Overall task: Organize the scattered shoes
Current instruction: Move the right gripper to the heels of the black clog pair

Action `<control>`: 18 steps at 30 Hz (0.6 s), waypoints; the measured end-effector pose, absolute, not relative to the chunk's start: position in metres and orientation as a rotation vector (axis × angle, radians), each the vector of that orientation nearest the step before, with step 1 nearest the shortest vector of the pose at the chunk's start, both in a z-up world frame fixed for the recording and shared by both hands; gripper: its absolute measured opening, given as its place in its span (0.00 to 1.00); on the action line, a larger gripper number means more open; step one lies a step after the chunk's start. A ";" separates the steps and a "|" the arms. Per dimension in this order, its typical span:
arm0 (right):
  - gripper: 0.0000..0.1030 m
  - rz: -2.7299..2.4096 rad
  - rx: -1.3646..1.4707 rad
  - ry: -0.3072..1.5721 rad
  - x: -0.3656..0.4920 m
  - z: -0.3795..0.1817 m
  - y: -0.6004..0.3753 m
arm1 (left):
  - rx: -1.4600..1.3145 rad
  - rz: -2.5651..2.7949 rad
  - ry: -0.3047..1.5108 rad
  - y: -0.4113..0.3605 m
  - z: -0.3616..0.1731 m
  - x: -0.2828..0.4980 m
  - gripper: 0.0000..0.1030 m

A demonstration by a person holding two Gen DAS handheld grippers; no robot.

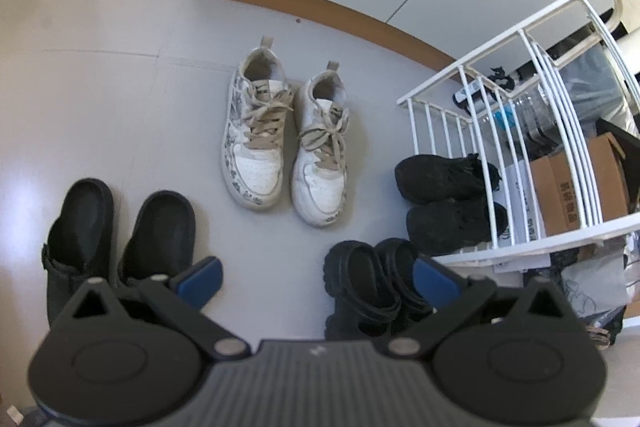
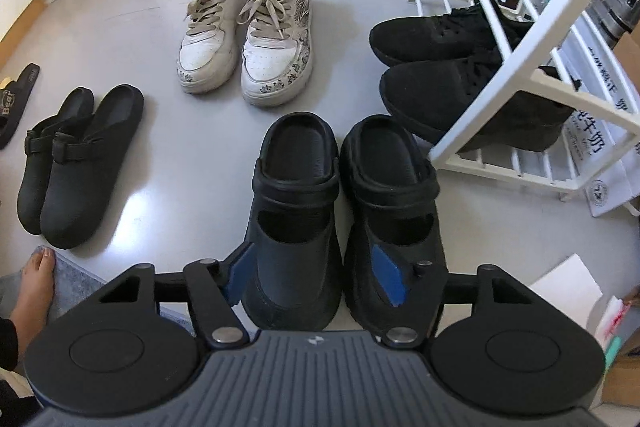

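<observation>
The right gripper (image 2: 316, 277) has its fingers half-wide astride the left of two black strap clogs (image 2: 294, 219), the far pad lying over its mate (image 2: 394, 211); contact unclear. Ahead stand white sneakers (image 2: 246, 39); a slipper (image 2: 16, 99) reads "Bear". The left gripper (image 1: 316, 279) hangs wide and empty.

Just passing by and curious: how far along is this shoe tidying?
Done: white sneakers and black clogs paired; black sneakers on the rack. In hand: right gripper over the strap shoes, grip unclear. Remaining: one stray slipper; left gripper hovers open.
</observation>
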State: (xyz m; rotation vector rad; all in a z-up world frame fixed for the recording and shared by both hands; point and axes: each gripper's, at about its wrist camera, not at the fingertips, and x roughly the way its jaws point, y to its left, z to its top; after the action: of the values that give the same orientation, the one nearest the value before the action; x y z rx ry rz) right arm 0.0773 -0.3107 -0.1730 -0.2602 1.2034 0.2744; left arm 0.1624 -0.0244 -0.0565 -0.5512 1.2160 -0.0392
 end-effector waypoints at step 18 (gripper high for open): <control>0.60 0.170 -0.199 1.229 0.116 -0.253 -0.319 | -0.598 -0.011 1.199 -0.006 -0.054 0.157 1.00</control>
State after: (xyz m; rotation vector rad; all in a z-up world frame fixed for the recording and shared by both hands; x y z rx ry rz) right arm 0.1160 -0.3189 -0.2530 -0.1990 1.2294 0.1704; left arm 0.1571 -0.0056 -0.0538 -0.5977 1.1990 -0.0105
